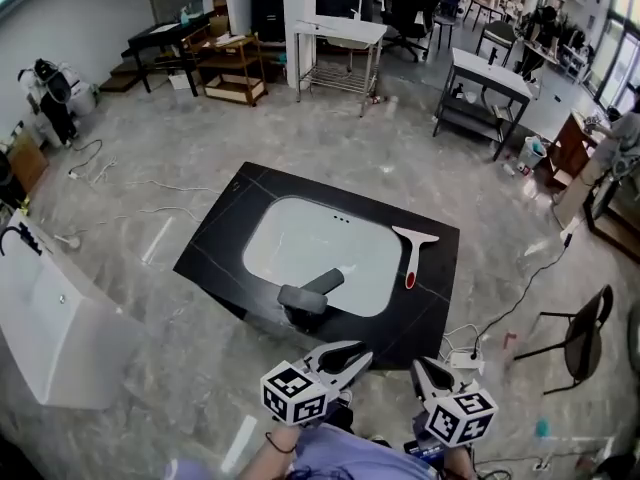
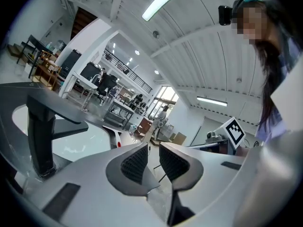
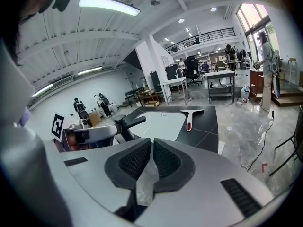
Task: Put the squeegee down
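The squeegee [image 1: 412,251], white with a red spot on its handle, lies flat on the black countertop [image 1: 225,240], just right of the white sink basin [image 1: 300,243]. It also shows in the right gripper view as the squeegee [image 3: 190,115] and, small, in the left gripper view [image 2: 113,135]. Both grippers hang near the person, short of the counter's near edge, far from the squeegee. My left gripper [image 1: 358,353] [image 2: 153,157] has a narrow gap between its pads and holds nothing. My right gripper [image 1: 420,365] [image 3: 151,150] has its pads nearly together, empty.
A dark faucet [image 1: 310,293] stands at the basin's near rim, between the grippers and the sink. A white cabinet [image 1: 50,328] sits at the left, a dark chair [image 1: 580,333] and floor cables [image 1: 500,318] at the right. Tables and people are far behind.
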Available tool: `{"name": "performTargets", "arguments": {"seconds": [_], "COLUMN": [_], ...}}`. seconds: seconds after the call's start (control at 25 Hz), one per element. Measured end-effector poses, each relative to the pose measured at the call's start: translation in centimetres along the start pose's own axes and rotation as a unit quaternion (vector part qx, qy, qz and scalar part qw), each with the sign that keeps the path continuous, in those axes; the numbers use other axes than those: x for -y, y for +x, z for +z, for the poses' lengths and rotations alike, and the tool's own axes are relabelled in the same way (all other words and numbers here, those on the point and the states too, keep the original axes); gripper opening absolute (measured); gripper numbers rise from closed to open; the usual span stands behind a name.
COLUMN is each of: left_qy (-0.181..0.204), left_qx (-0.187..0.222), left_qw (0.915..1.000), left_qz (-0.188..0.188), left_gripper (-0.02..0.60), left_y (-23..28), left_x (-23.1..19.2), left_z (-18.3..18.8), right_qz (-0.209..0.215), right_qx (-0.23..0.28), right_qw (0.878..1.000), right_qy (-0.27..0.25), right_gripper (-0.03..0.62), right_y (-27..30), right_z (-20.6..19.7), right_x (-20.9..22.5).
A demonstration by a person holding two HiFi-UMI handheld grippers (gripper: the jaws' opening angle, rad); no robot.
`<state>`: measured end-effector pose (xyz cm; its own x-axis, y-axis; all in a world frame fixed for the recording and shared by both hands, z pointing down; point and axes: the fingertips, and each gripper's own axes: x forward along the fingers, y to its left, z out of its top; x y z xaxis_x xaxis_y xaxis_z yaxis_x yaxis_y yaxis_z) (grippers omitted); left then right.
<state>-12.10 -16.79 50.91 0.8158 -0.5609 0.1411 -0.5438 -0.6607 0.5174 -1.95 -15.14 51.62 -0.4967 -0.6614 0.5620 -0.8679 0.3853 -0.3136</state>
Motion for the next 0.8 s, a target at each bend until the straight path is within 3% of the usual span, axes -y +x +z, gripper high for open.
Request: {"name": "performTargets", "arguments": {"seconds": [0.36, 0.52, 0.8], "left_qy": [-0.004, 0.006, 0.013], "left_qx": [0.009, 0.008, 0.004], "left_qw": [0.9995, 0.9995, 0.9988], "left_qz": [0.030, 0.030, 0.048], "left_gripper": [0.086, 0.086, 0.086], "left_y": [-0.1, 0.6, -0.2], "left_x": [2.4, 5.8, 12.5], "left_z": [-0.3, -1.2, -5.1], "right_qz": [0.011, 0.006, 0.032], "right_qx": [-0.001, 0.013, 0.033], "right_qw": [1.000, 1.000, 0.999], "right_qy": [0.003, 0.016, 0.014], "right_gripper": [0.034, 0.034, 0.034], "right_y": [-3.9, -7.1, -12.5], "right_z": [-2.0, -3.4, -6.6], "right_x": [1.1, 2.8, 3.0]}}
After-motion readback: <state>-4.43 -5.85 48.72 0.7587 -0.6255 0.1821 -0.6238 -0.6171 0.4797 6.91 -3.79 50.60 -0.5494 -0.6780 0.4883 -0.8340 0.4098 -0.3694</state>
